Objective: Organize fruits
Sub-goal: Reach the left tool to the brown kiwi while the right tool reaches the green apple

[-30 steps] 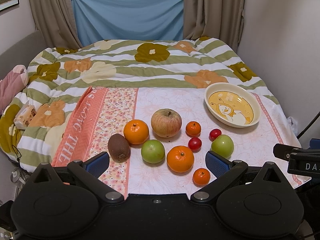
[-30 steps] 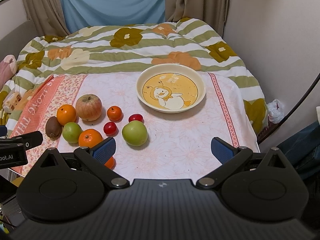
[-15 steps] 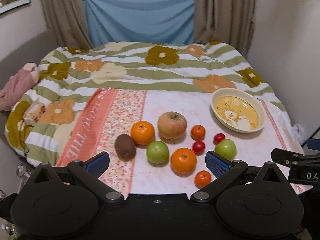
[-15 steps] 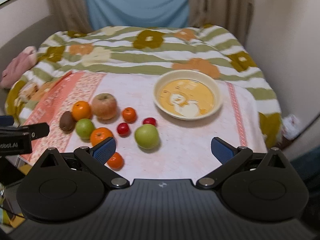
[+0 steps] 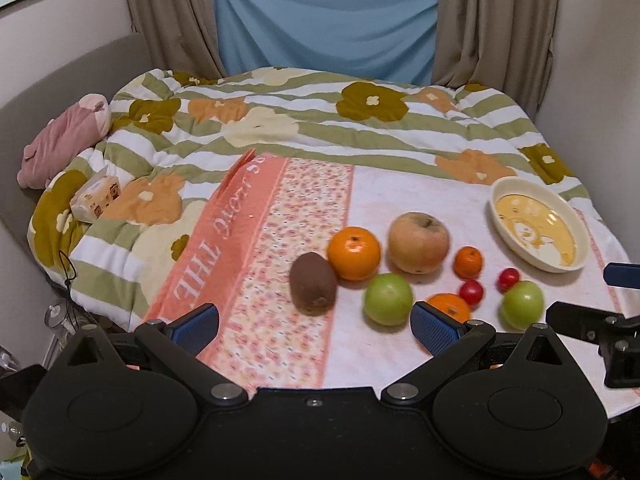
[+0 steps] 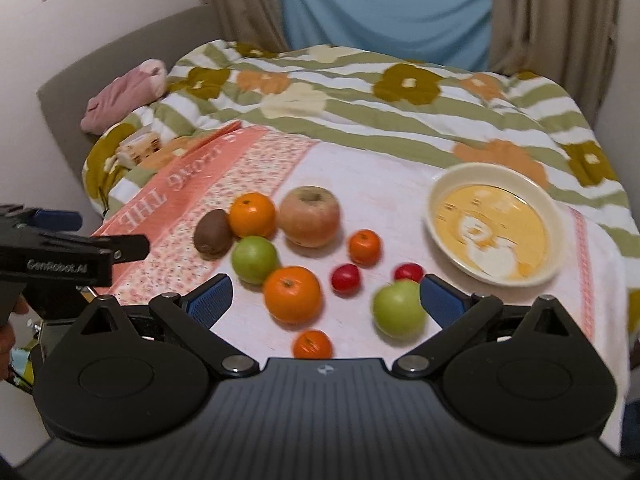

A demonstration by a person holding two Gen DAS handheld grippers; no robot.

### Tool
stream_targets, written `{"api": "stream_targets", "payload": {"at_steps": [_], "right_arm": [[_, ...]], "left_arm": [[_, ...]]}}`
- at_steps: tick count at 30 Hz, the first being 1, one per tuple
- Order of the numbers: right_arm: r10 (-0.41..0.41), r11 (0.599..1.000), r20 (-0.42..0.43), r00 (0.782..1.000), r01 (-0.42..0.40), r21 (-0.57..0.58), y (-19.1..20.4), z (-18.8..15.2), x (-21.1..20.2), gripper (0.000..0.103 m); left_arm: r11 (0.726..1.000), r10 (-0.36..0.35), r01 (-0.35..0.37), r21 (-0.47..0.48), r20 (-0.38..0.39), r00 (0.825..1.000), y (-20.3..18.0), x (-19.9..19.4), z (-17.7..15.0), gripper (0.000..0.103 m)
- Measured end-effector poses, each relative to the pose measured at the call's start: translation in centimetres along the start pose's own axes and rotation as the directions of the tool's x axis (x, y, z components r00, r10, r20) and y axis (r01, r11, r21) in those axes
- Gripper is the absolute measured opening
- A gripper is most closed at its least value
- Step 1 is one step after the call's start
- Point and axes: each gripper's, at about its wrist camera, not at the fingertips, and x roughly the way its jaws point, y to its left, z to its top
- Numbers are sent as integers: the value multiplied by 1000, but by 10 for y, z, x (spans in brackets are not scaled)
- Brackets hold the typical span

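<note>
Fruits lie loose on a white cloth: a brown kiwi [image 5: 313, 289], a big apple [image 5: 418, 237], oranges [image 5: 353, 253], green apples [image 5: 387, 299], small red fruits [image 5: 471, 291]. A cream bowl [image 5: 536, 222] with a yellow bear picture stands empty at the right. My left gripper [image 5: 314, 330] is open and empty, just before the kiwi. My right gripper [image 6: 325, 302] is open and empty, over an orange [image 6: 292, 294], with a green apple [image 6: 398, 314] by its right finger. The bowl [image 6: 494, 224] is at the right in the right wrist view.
The cloth lies on a bed with a green-striped flowered quilt [image 5: 320, 120]. A pink band with letters [image 5: 224, 236] runs along the cloth's left side. A pink pillow [image 5: 64, 140] and a small packet [image 5: 96, 196] lie at far left. Walls and curtains close the back.
Both grippers have swung left: the fruits and bowl have shifted right in both views. The right gripper has moved closer over the fruits. Both stay open.
</note>
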Motion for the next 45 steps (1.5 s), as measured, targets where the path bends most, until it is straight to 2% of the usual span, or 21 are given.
{"api": "stream_targets", "payload": {"at_steps": [8, 13, 21, 26, 32, 38, 39, 42, 45], "right_arm": [[-3, 998, -40, 999, 1, -59, 46, 9, 57, 103], [-35, 994, -94, 995, 25, -103, 68, 12, 100, 103], [-101, 981, -143, 985, 75, -177, 91, 12, 152, 101], [-114, 976, -168, 979, 79, -205, 101, 11, 172, 95], [-126, 967, -190, 974, 78, -242, 105, 10, 186, 88], [-130, 965, -210, 969, 76, -250, 107, 11, 193, 83], [-129, 966, -212, 969, 74, -248, 107, 11, 194, 83], [-127, 968, -223, 967, 72, -240, 107, 11, 196, 79], [-123, 969, -232, 965, 67, -236, 107, 11, 197, 76]], "left_arm": [[997, -49, 52, 50, -53, 997, 30, 48, 19, 100], [989, -110, 120, 87, -111, 988, 39, 82, 29, 98], [963, -190, 225, 148, -221, 957, 41, 139, 38, 94], [946, -235, 285, 156, -277, 932, 38, 162, 38, 92], [935, -267, 323, 147, -305, 914, 31, 179, 37, 87], [927, -263, 326, 185, -299, 917, 28, 182, 35, 83], [927, -261, 324, 188, -295, 919, 28, 181, 35, 80], [926, -255, 316, 208, -274, 927, 27, 180, 35, 62], [923, -262, 324, 208, -278, 924, 28, 179, 36, 61]]}}
